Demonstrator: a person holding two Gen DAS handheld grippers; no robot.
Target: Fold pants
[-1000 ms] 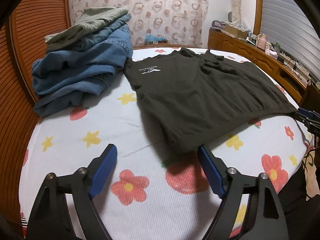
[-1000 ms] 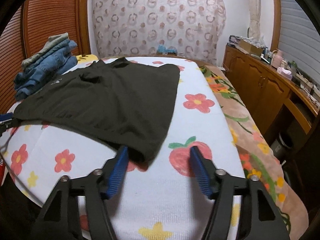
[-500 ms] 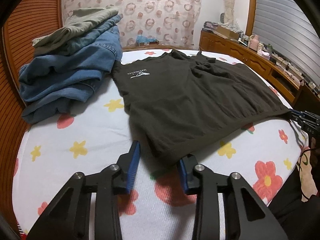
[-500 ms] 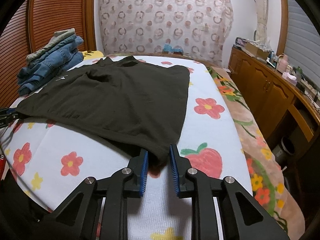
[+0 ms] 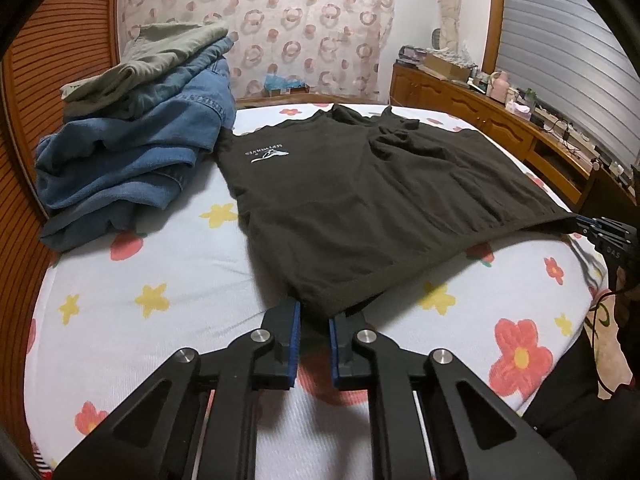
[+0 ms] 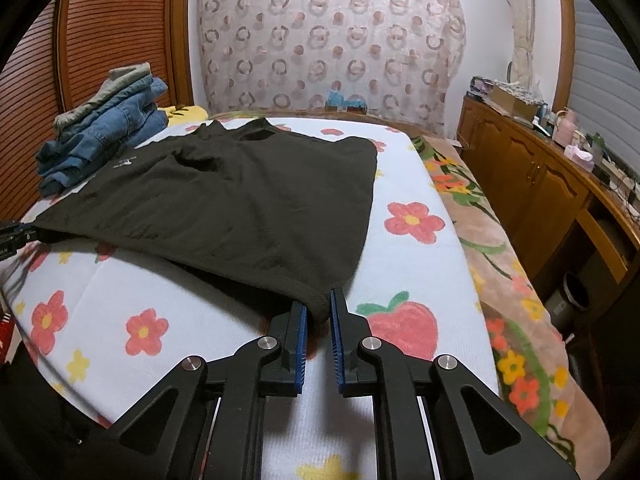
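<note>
**Pants pinched at both near corners on the flowered bed**

Pants, a dark brown-black cloth garment (image 5: pixel 360 208) with a small white logo print, lie spread flat on the white bedsheet with red and yellow flowers (image 5: pixel 152 264), the near hem facing both cameras.

At far left a pile of folded blue denim jeans topped by an olive-green garment (image 5: pixel 132 152) rests against the ribbed wooden wall, just beside the dark garment's far left edge. The left gripper (image 5: pixel 314 320), black with blue pads, has its jaws drawn close together on the near left corner of the hem, which bunches between them and lifts slightly off the sheet.

In the right wrist view the same garment (image 6: pixel 248 204) stretches across the bed, and the right gripper (image 6: pixel 319 312) is clamped on the near right corner of the hem, cloth squeezed between the blue pads. Right of it lies a printed red strawberry on the sheet (image 6: pixel 402 326). Further right, a peach floral blanket (image 6: pixel 516 292) hangs over the bed's edge, near a long wooden cabinet (image 6: pixel 532 176) cluttered on top.
</note>
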